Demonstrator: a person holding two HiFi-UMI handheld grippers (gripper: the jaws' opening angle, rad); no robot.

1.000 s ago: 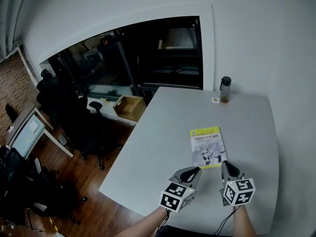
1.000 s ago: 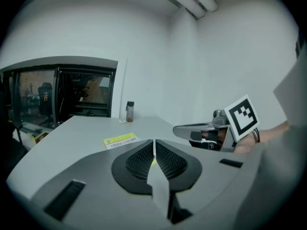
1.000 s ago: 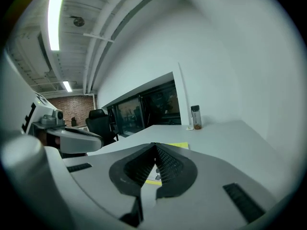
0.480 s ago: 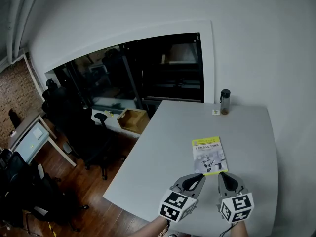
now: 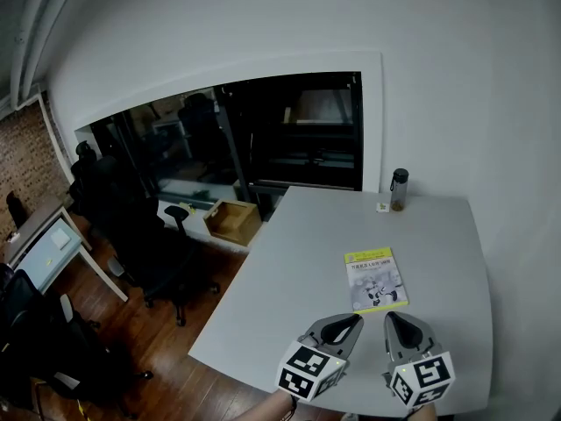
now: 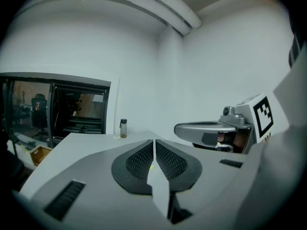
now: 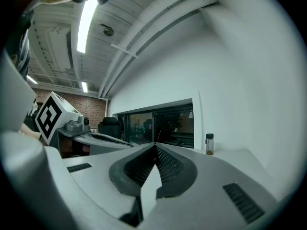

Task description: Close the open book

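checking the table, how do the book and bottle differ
The book lies flat and closed near the middle of the table; the bottle stands upright at its far edge. The book is broad and thin, the bottle narrow and tall. Both rest on the table.

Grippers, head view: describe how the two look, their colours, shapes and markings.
The left gripper and right gripper match. Both are grey moulded shells tapering to pointed tongs, and each has a white cube with black square markers at the rear. The gripper views show black, mesh-textured pads set inside the tongs.
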